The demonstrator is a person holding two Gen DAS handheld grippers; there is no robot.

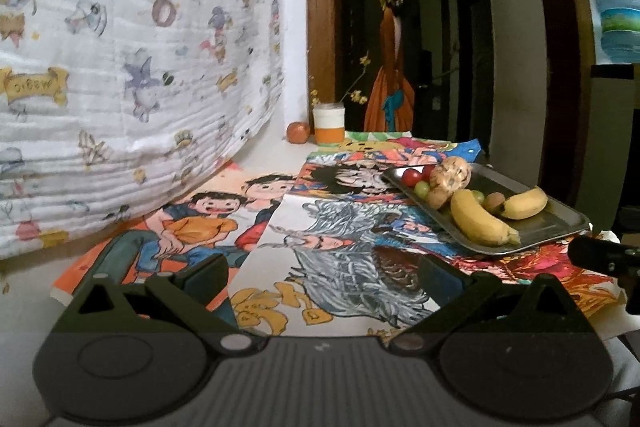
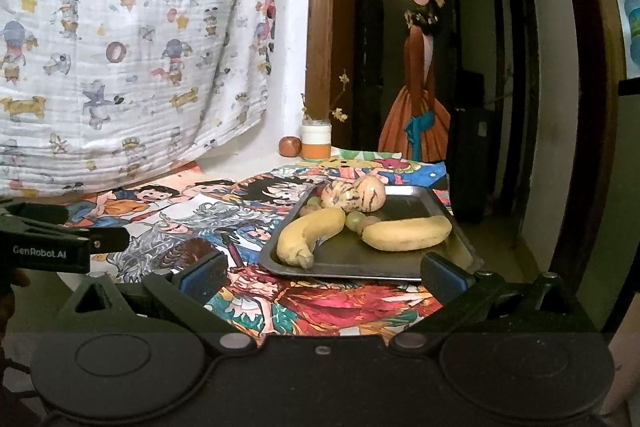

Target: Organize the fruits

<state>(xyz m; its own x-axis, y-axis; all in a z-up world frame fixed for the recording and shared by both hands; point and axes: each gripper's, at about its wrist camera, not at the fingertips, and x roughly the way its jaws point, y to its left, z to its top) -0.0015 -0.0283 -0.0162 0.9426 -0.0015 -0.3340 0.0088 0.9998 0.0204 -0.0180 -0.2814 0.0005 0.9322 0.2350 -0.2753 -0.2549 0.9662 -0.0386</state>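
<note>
The right claw is hovering spread and empty just short of the metal tray, and the near banana is lying at about 12 o'clock from it, its long axis slanting from the stem end at 7 o'clock up toward 1 o'clock, so it is sitting crosswise to a straight-in pinch. The far banana is lying at about 1 o'clock, nearly side to side. The right claw is the nearer of the two. The left claw is also standing spread with nothing between its fingers, and from it the tray is lying off toward 2 o'clock, well apart, over the painted cloth on the worktop. Behind the bananas, two striped melons are crowding the tray's far corner, with green grapes and what is probably a kiwi wedged between; red cherry tomatoes are showing only from the left. The tray's raised rim is standing between claw and fruit. A lone orange fruit and a jar are sitting at 12 o'clock, far back.
</note>
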